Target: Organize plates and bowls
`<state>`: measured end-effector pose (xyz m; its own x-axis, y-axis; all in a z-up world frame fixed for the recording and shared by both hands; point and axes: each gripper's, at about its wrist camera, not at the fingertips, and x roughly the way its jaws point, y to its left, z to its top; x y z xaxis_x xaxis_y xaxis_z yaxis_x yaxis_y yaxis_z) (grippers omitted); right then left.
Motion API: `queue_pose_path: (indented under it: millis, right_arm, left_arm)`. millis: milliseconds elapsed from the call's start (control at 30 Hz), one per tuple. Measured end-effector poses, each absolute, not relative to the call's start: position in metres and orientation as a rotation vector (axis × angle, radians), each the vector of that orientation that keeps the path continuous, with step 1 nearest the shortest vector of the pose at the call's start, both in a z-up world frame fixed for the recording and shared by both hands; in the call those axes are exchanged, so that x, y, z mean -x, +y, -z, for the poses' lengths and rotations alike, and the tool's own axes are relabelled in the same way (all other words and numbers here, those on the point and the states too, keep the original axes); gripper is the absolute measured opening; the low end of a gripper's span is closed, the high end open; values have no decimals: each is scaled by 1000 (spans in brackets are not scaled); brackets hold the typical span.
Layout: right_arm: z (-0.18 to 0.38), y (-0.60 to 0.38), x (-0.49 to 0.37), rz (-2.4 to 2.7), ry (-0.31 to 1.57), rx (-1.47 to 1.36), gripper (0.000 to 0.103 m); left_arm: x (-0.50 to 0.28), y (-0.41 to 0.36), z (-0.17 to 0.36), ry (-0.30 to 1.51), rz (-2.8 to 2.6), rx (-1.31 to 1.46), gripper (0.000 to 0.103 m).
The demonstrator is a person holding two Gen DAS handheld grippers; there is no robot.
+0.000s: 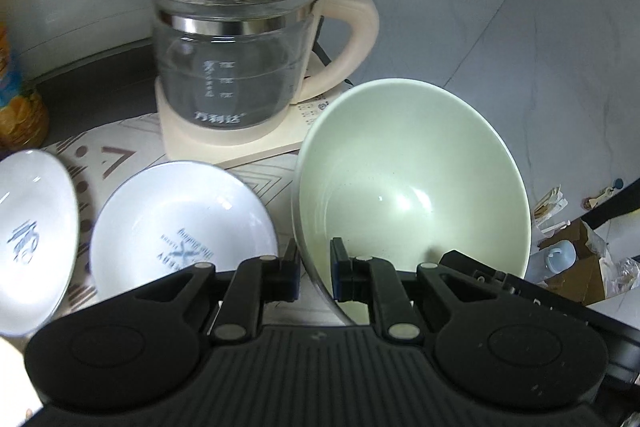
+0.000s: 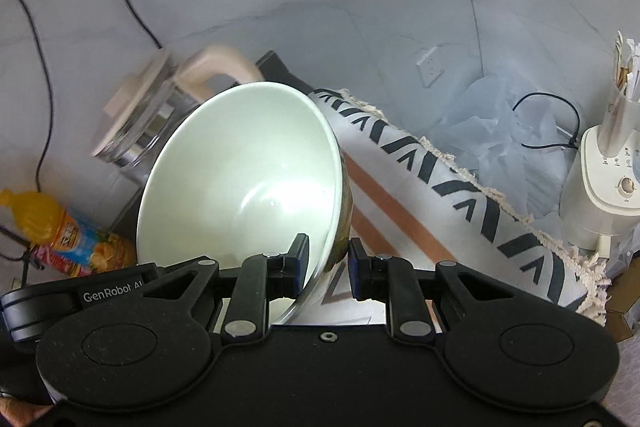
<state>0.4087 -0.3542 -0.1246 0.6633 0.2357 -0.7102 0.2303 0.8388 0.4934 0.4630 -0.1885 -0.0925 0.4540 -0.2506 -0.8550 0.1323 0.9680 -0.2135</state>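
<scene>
One pale green bowl (image 1: 412, 183) is up off the cloth, pinched on both sides: the left gripper (image 1: 315, 269) clamps its near-left rim, and the right gripper (image 2: 329, 269) is closed on the opposite rim, one finger inside, one outside. The bowl tilts, its open mouth turned up and toward the cameras.

Two white plates (image 1: 180, 227) with blue lettering lie on the patterned cloth (image 1: 120, 155) to the left, one (image 1: 32, 243) beside the other.

Just behind the bowl stands one glass kettle (image 1: 236, 55) with a cream lid and handle on its base. One orange drink bottle (image 2: 68, 231) lies far left. A cream appliance (image 2: 600, 187) stands at the far right, well apart.
</scene>
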Motion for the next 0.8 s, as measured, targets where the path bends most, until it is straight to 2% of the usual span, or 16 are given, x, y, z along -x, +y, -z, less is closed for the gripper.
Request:
queue_pose_path:
  millis: [800]
  right_arm:
    - [111, -316, -336, -158, 849, -525, 21]
  left_arm:
    - [-357, -132, 71, 1030, 110, 207, 14]
